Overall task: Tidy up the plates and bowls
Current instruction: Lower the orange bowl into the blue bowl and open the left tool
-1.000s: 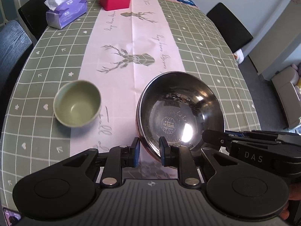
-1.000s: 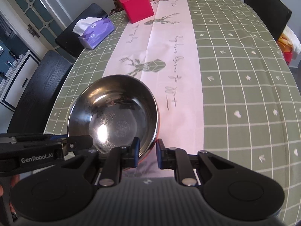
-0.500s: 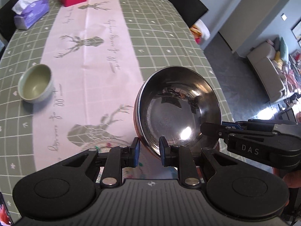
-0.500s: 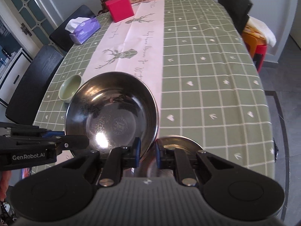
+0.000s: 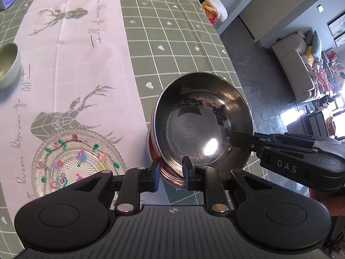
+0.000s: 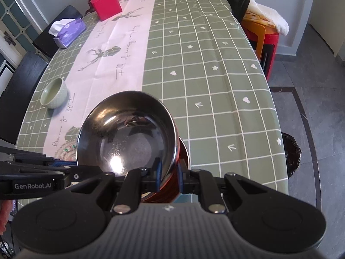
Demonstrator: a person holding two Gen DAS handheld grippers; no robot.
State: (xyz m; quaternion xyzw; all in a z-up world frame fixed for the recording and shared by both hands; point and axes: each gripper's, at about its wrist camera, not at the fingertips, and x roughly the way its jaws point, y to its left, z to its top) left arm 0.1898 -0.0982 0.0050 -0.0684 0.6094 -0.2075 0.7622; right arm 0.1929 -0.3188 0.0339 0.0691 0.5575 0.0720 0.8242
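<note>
A steel bowl (image 5: 202, 125) with a copper outside is held tilted near the table's near right corner, also in the right wrist view (image 6: 129, 138). My left gripper (image 5: 170, 173) is shut on its near rim. My right gripper (image 6: 169, 176) is shut on the rim too, and shows from the side in the left wrist view (image 5: 248, 142). A second steel bowl (image 6: 183, 151) sits just under and behind it. A glass plate with painted flowers (image 5: 73, 161) lies to the left. A small green bowl (image 6: 55, 93) stands further left, also in the left wrist view (image 5: 8, 64).
The table carries a green checked cloth (image 6: 204, 64) with a pink runner. A red box (image 6: 106, 8) and a purple tissue pack (image 6: 69, 32) stand at the far end. Black chairs (image 6: 21, 90) line the left side. The table edge and floor lie close on the right.
Both grippers have carried the steel bowl back and to the right, toward the table's near right corner. The glass plate and a second steel bowl have come into view.
</note>
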